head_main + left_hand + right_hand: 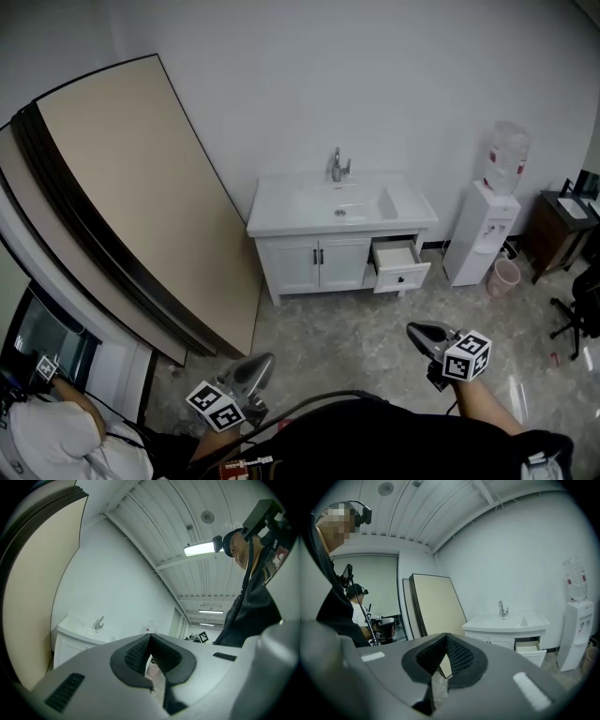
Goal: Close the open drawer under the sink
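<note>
A white vanity [319, 258] with a sink and a chrome tap [338, 167] stands against the far wall. Its right-hand drawer [400, 265] is pulled out and looks empty inside; the two cabinet doors to its left are closed. Both grippers hang low in the head view, well short of the vanity, over the marbled floor. My left gripper [262, 362] has its jaws together with nothing between them. My right gripper [418, 330] is likewise shut and empty. The right gripper view shows the open drawer [529, 646] ahead and to the right of the right gripper [446, 637]. The left gripper [150, 638] has the vanity [75, 639] to its left.
Large beige panels [122, 187] lean against the left wall. A water dispenser [483, 230] and a pink bin [503, 277] stand right of the vanity, with a dark side table [558, 225] and an office chair [581, 314] beyond. A person [42, 441] sits at lower left.
</note>
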Available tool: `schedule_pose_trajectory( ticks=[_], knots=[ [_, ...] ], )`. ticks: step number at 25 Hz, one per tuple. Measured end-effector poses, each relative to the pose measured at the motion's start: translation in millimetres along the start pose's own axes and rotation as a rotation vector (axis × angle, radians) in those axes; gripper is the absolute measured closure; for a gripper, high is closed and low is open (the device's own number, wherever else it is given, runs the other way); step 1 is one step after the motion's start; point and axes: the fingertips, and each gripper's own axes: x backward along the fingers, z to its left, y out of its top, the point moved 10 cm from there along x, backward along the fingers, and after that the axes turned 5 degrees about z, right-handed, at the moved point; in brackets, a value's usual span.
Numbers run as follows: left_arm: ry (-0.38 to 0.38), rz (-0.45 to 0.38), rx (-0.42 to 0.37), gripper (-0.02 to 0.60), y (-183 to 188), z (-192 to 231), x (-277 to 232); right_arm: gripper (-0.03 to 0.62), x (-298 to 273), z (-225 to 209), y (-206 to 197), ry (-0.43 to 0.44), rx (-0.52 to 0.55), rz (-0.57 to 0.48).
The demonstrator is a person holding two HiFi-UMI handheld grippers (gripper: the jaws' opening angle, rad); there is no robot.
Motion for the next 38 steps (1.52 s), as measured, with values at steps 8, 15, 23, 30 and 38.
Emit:
schedule_pose_trajectory(
  ticks=[8, 15, 23, 30, 38],
  knots=[
    [0.042, 0.011, 0.061, 0.584, -2.4, 49.3, -1.2, 0.592, -61.8, -21.4, 11.0, 0.028, -0.015, 0.042],
    [0.116, -0.013, 0.037, 0.584, 10.0, 83.3, -46.9, 0.592, -120.0, -87.8, 28.8, 0.122, 0.008, 0.046],
    [0.215, -0.073, 0.027, 0.584, 35.5, 109.1, -142.8, 0.593, -178.9, -204.8, 86.9, 0.224, 0.055, 0.047],
    [0.263, -0.078, 0.032, 0.584, 41.4, 119.1, -221.9, 0.593, -200.7, -289.5, 108.1, 0.27, 0.073, 0.054],
    [0.239, -0.042, 0.043, 0.584, 52.5, 162.1, -273.8, 0.593, -220.6, -342.4, 108.3, 0.223, 0.024, 0.068]
  ],
)
